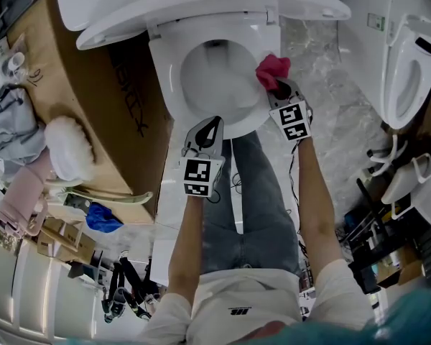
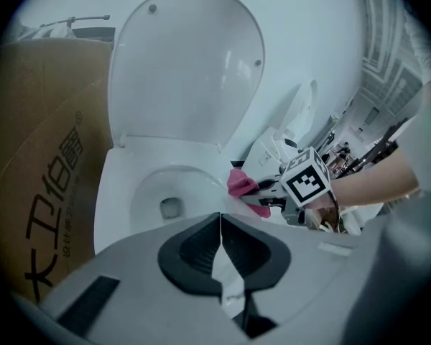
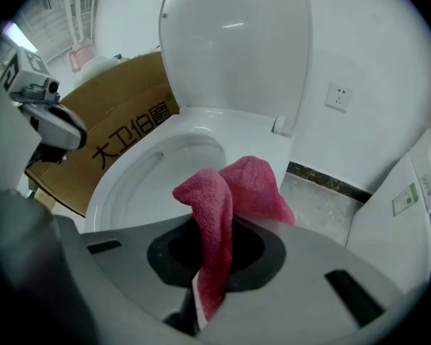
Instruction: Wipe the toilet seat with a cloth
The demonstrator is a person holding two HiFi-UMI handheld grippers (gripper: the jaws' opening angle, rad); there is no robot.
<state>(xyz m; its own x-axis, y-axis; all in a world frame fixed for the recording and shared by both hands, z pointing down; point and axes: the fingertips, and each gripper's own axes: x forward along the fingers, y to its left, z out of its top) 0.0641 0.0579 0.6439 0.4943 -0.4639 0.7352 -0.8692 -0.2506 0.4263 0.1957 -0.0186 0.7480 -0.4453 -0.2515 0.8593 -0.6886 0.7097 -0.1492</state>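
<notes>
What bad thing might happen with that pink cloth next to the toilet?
The cloth is pinched in the right tool by only one narrow fold, right beside the open bowl. If it slips while rubbing, it might drop inside. Its loose end also flops over, so it may touch just a small bit of the rim.

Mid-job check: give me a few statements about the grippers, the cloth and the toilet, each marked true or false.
1. The right gripper is shut on the cloth. True.
2. The left gripper holds a second cloth. False: its jaws are together with nothing between them.
3. The toilet lid is down. False: it stands raised.
4. A cardboard box stands beside the toilet. True.
</notes>
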